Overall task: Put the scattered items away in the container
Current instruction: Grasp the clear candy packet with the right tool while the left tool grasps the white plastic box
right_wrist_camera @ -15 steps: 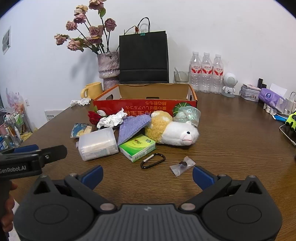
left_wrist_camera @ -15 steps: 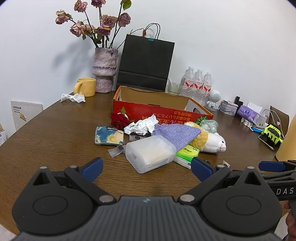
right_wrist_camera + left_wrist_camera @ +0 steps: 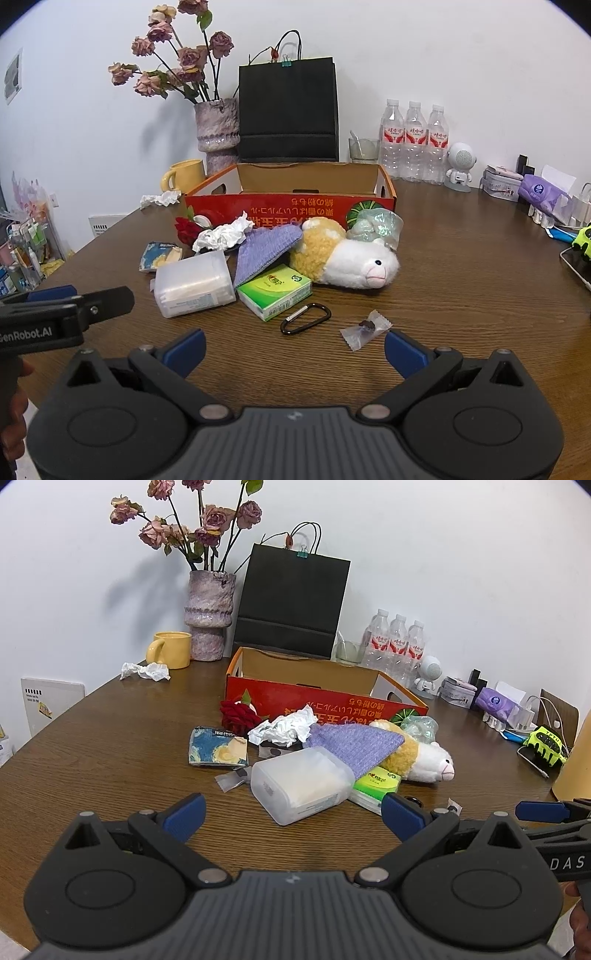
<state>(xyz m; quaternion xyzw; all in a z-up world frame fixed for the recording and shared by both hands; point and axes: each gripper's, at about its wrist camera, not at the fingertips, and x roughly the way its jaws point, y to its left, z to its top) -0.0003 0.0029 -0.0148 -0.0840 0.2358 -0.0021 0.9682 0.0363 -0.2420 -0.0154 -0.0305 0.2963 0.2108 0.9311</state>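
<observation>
An open red cardboard box (image 3: 325,701) (image 3: 295,212) stands at the middle of the round wooden table. In front of it lies a heap: a translucent plastic case (image 3: 301,784) (image 3: 194,282), a purple cloth (image 3: 354,744) (image 3: 264,247), a plush sheep (image 3: 347,256) (image 3: 424,760), a green tissue pack (image 3: 275,290), crumpled paper (image 3: 284,729), a red rose (image 3: 236,714), a painted pouch (image 3: 218,747), a black carabiner (image 3: 304,317) and a wrapped candy (image 3: 365,328). My left gripper (image 3: 295,814) is open just short of the plastic case. My right gripper (image 3: 293,345) is open near the carabiner and candy.
Behind the box stand a vase of dried roses (image 3: 208,624), a yellow mug (image 3: 171,650), a black paper bag (image 3: 291,605), three water bottles (image 3: 415,136) and a small robot figure (image 3: 460,164). Crumpled tissue (image 3: 146,671) lies far left; gadgets and a green glove (image 3: 546,744) crowd the right edge.
</observation>
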